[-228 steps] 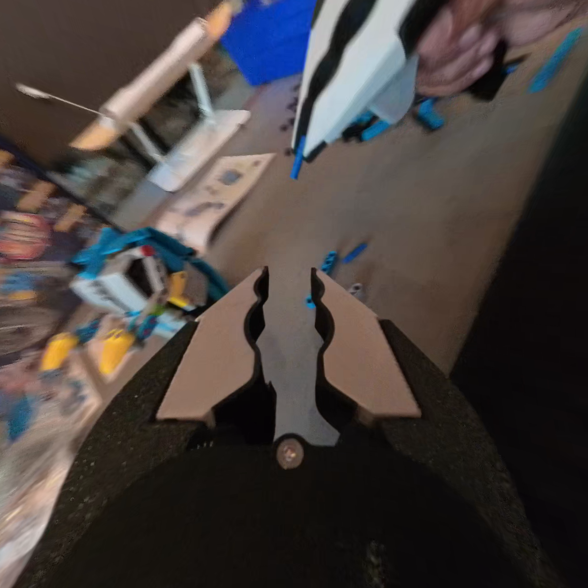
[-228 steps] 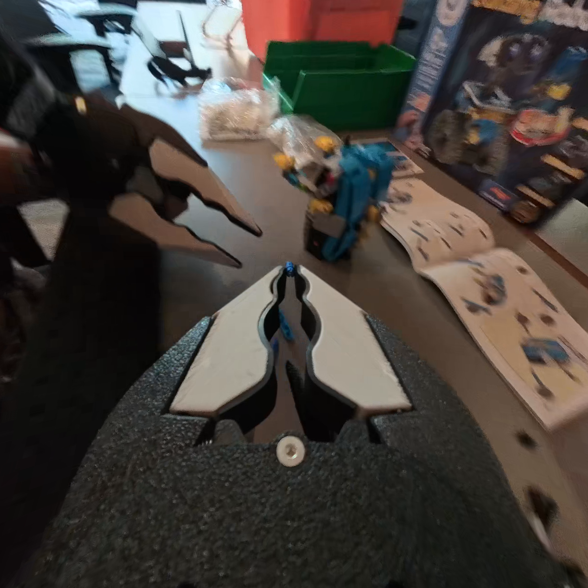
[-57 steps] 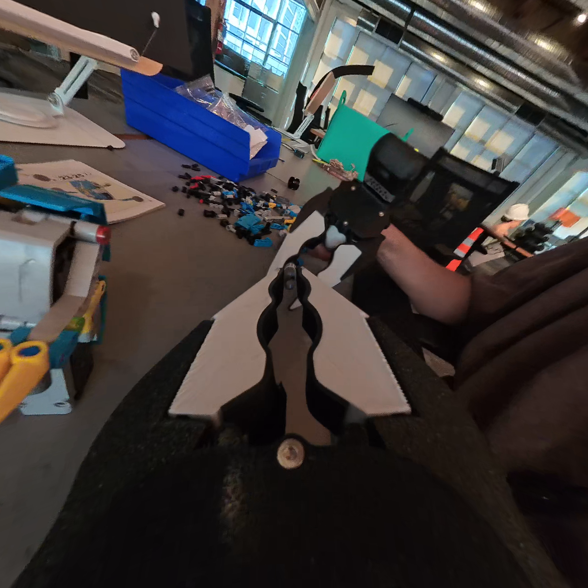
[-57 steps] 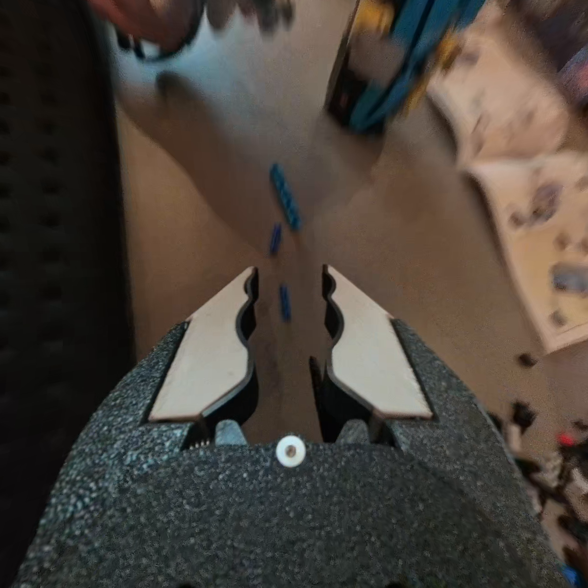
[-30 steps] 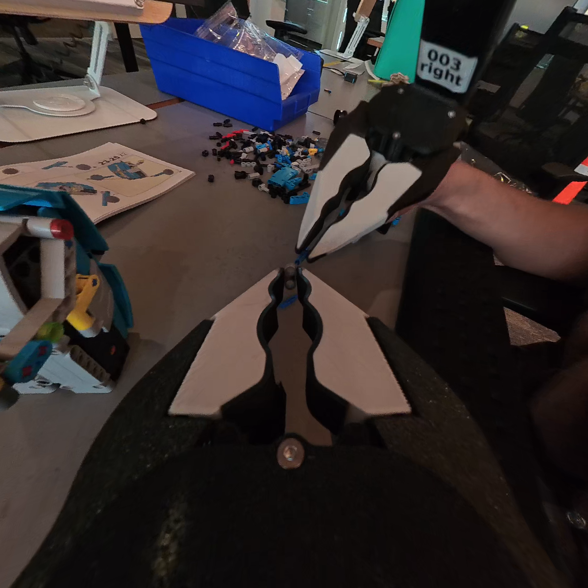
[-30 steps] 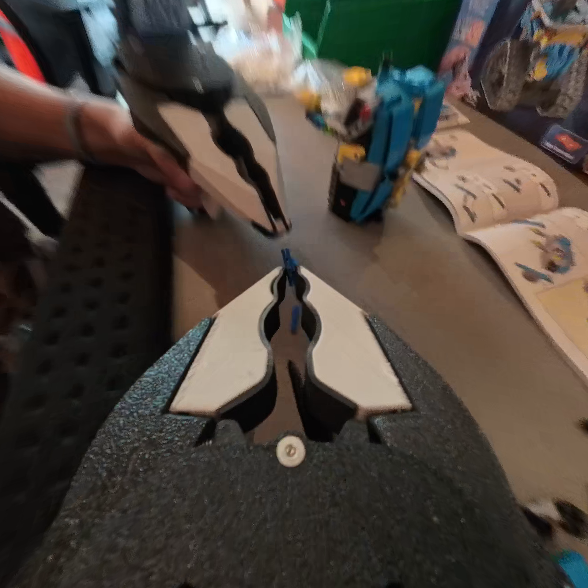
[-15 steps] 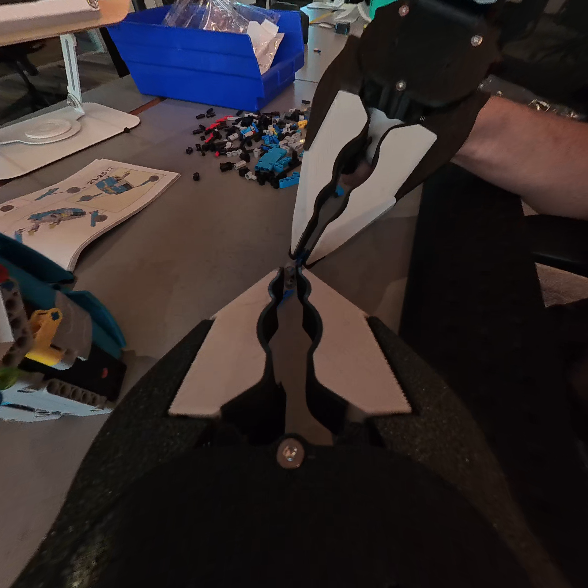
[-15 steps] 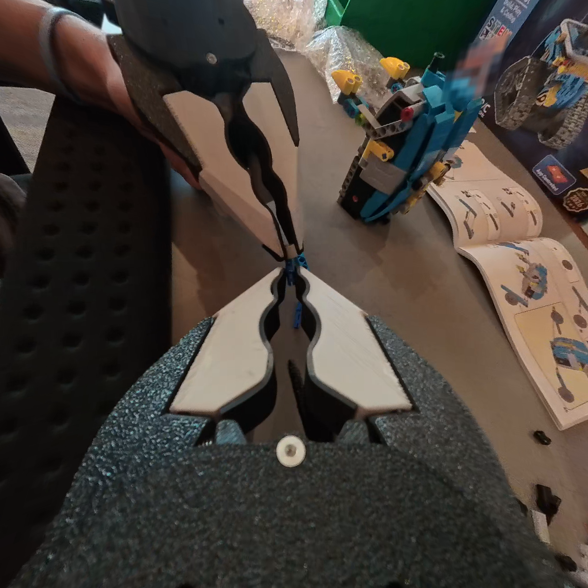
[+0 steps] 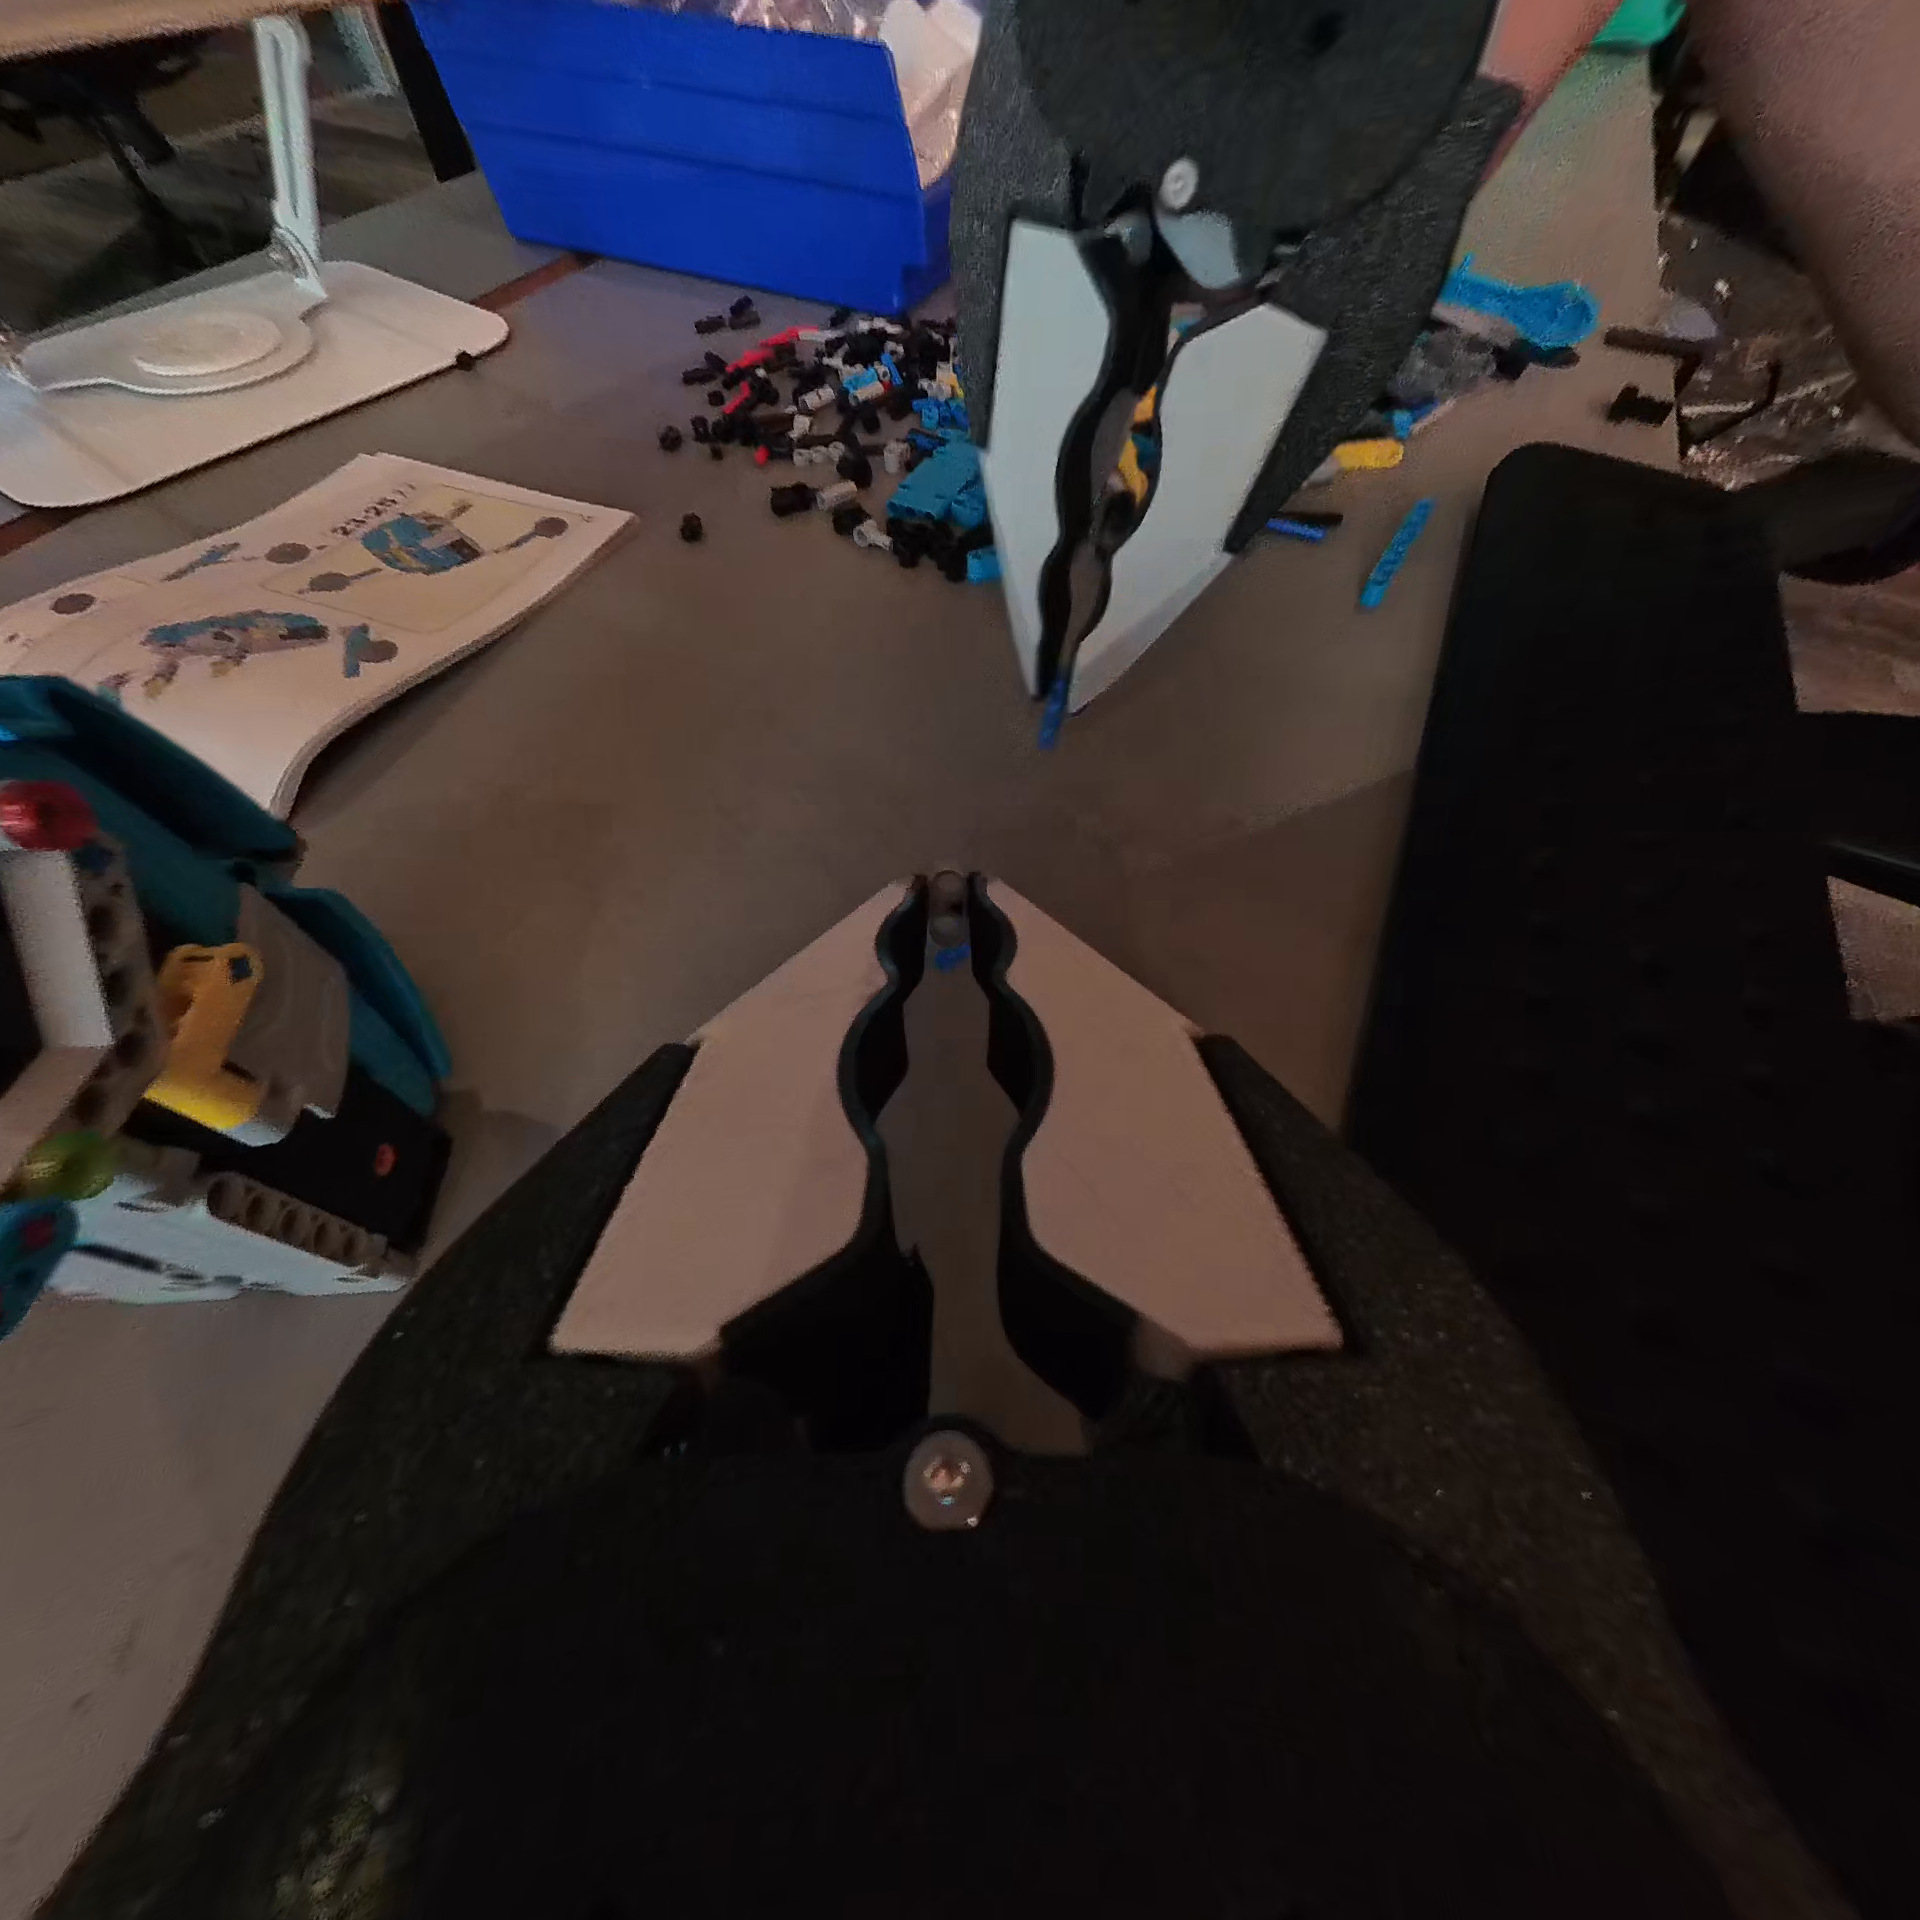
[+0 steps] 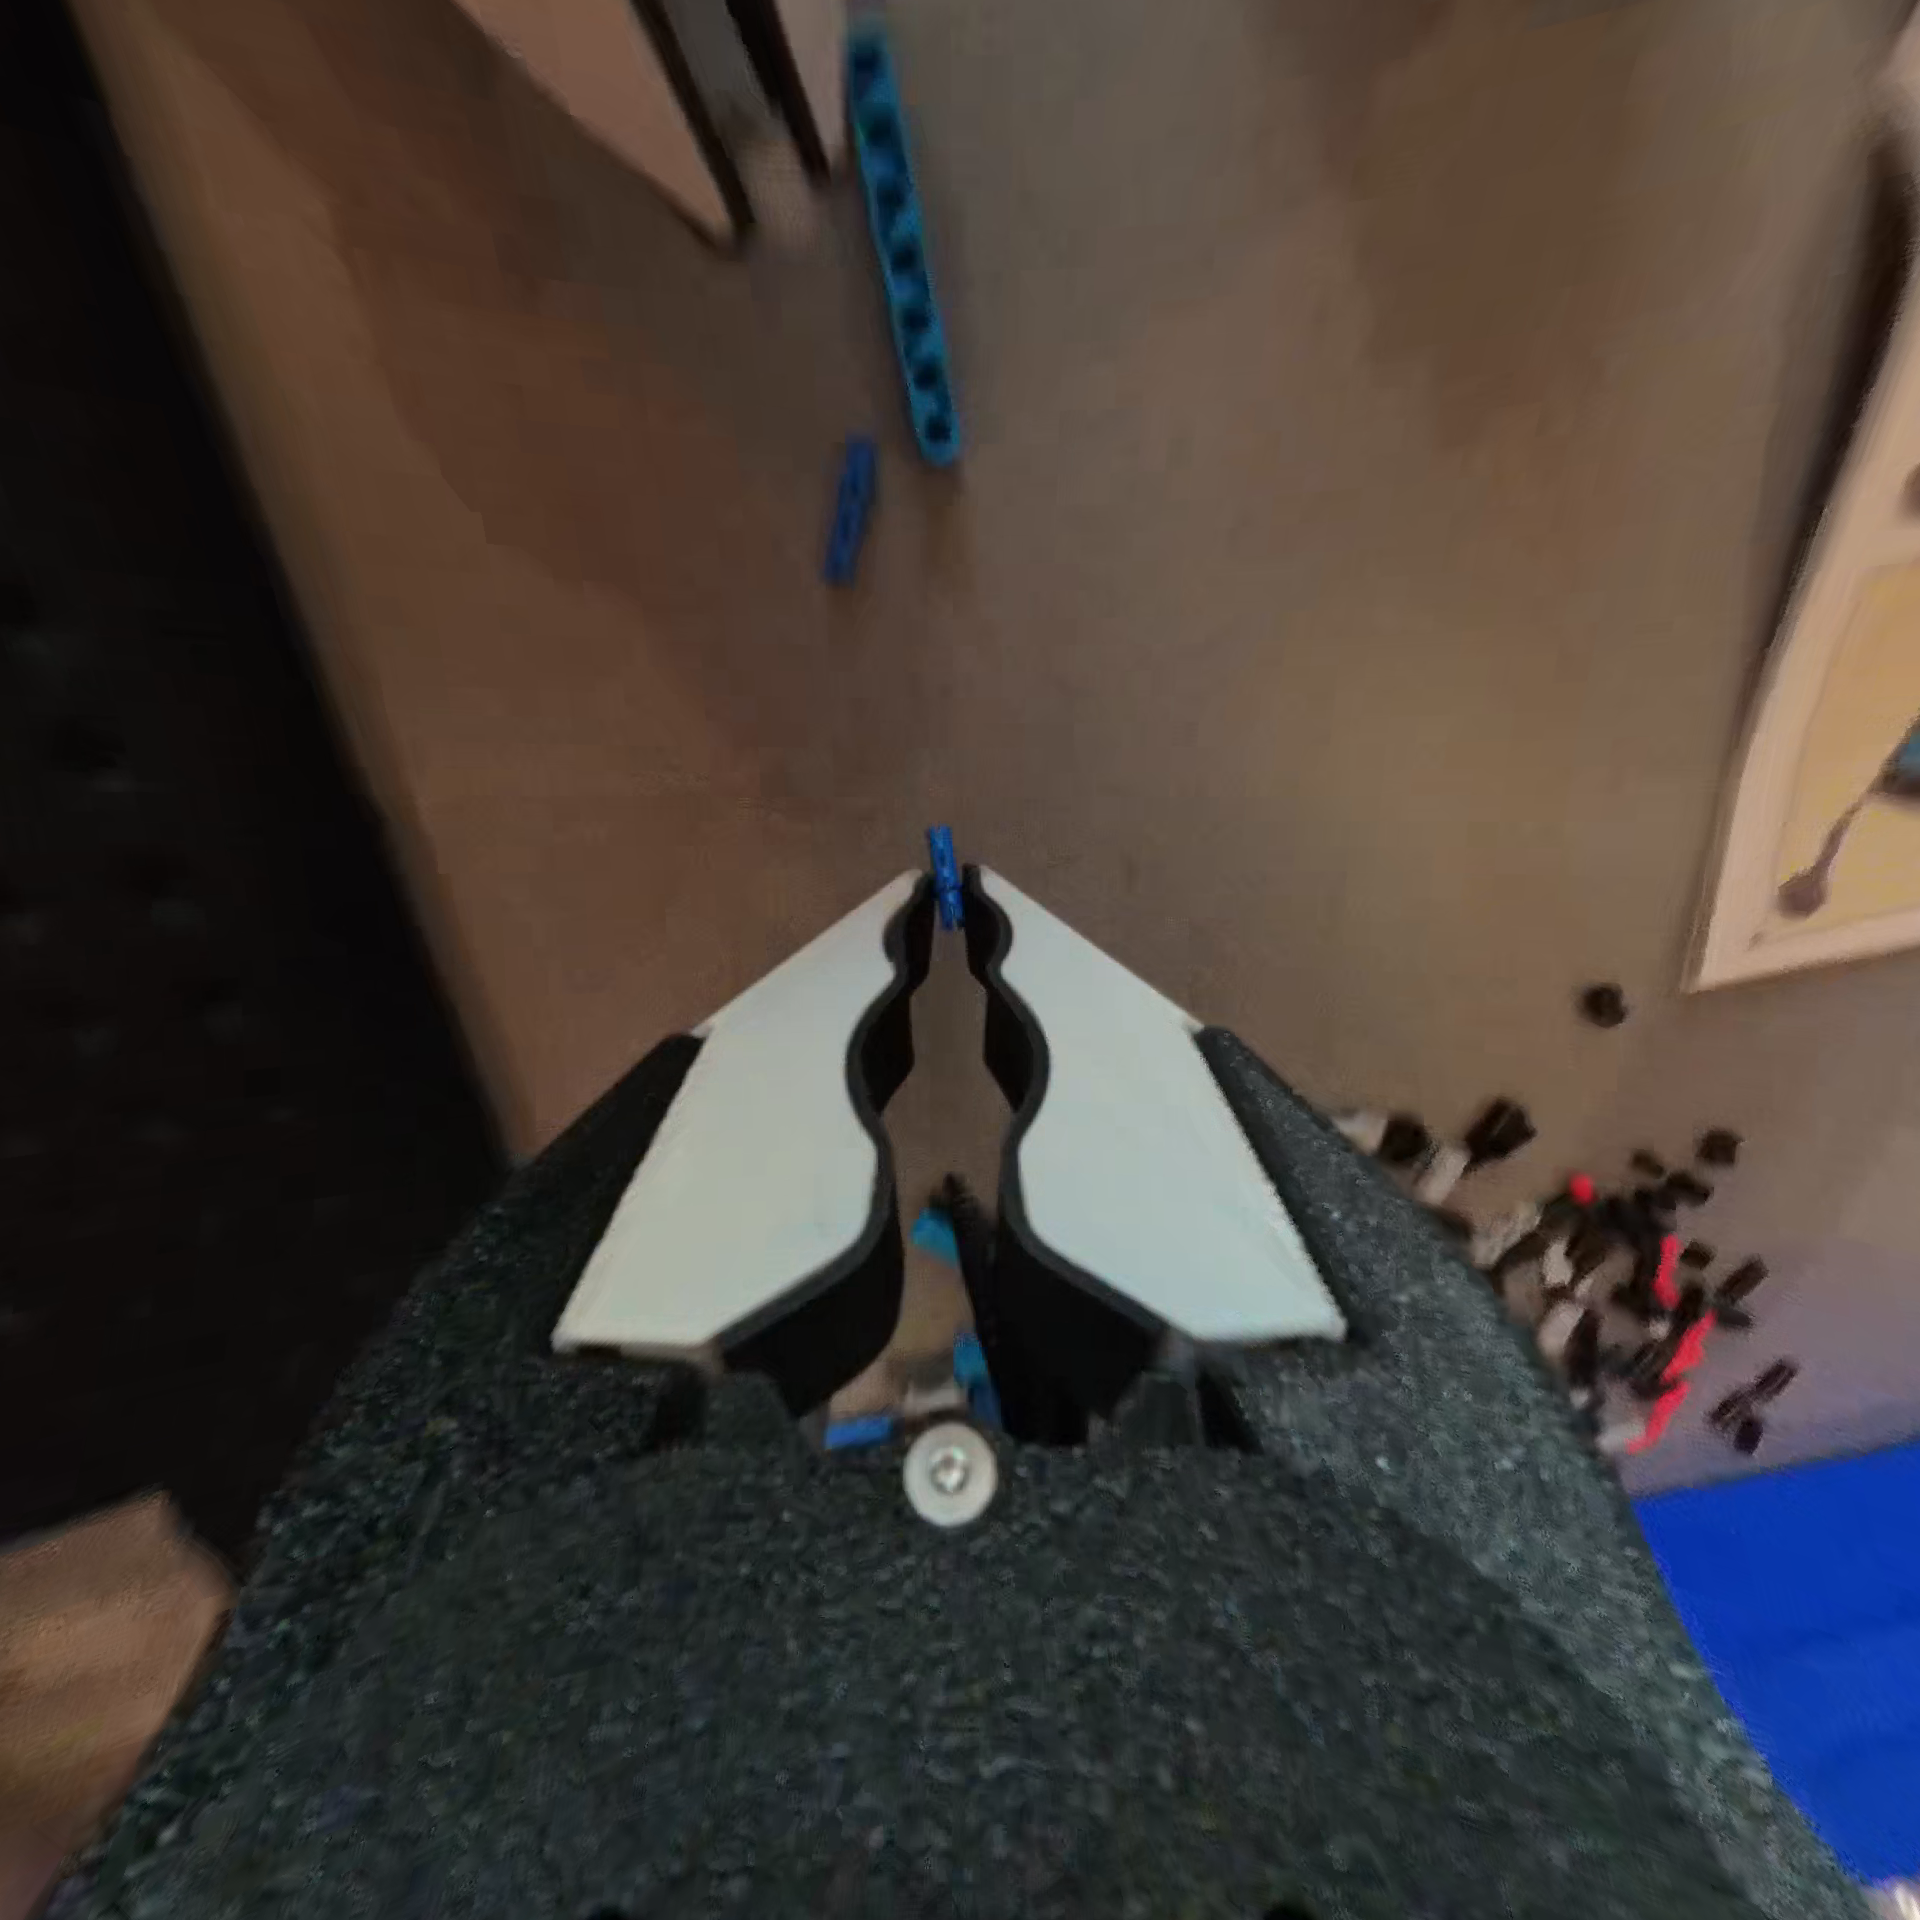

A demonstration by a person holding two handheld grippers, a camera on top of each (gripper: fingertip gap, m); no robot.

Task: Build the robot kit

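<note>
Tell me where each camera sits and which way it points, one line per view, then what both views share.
Left wrist view: sits on the left tool, looking forward and down across the grey table; its own fingers pinch a small grey piece; the right tool and a forearm show ahead.
Right wrist view: sits on the right tool, pointing steeply down at the table; its own fingers pinch a small blue pin.
Shared: the table, the pile of loose pieces, the blue bin, the instruction booklet.

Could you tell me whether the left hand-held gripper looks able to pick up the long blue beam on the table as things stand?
Probably not yet: the left hand-held gripper is shut on a small grey piece, though nothing blocks the blue beam.
</note>
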